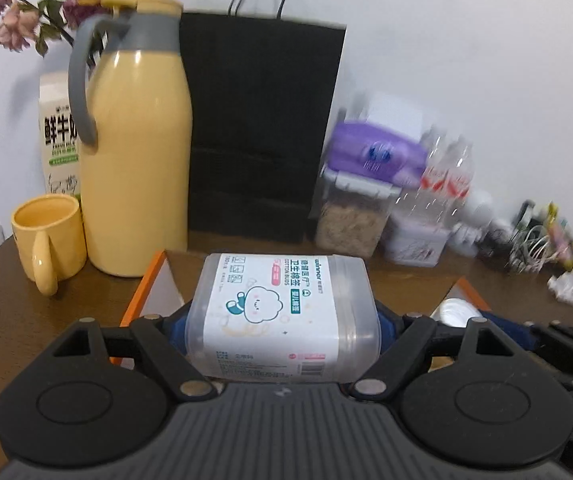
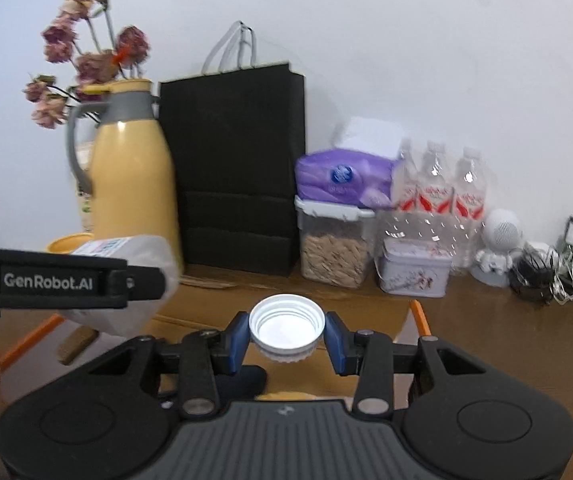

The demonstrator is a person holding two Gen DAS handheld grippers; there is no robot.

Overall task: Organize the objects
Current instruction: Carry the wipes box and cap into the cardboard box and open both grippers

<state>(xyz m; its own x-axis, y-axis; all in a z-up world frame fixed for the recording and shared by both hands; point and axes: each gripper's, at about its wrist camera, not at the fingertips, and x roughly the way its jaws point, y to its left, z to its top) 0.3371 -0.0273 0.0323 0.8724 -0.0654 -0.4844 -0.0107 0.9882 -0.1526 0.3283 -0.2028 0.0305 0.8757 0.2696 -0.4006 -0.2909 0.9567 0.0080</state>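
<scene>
Left of the black paper bag (image 1: 262, 128) and just above the orange-edged box (image 1: 148, 288) on the tabletop (image 1: 18, 312), the left gripper (image 1: 282, 320) clamps a cotton bud container (image 1: 282, 312) sideways; its smooth wall could slip. Below the bag, the right gripper (image 2: 286, 338) pinches a white lid (image 2: 286, 330) by its rim, which might pop free.

You're seeing clear cotton-bud box (image 1: 282, 316) showing white label with teal cloud cartoon; white ribbed cap (image 2: 285, 327) sitting between blue finger pads (image 2: 236, 342). Box flaps (image 1: 142, 292) showing orange edging. Pale yellow jug (image 1: 138, 152) wearing grey collar and handle; yellow mug (image 1: 48, 236); black paper bag (image 1: 262, 128); purple tissue pack (image 2: 342, 178).
</scene>
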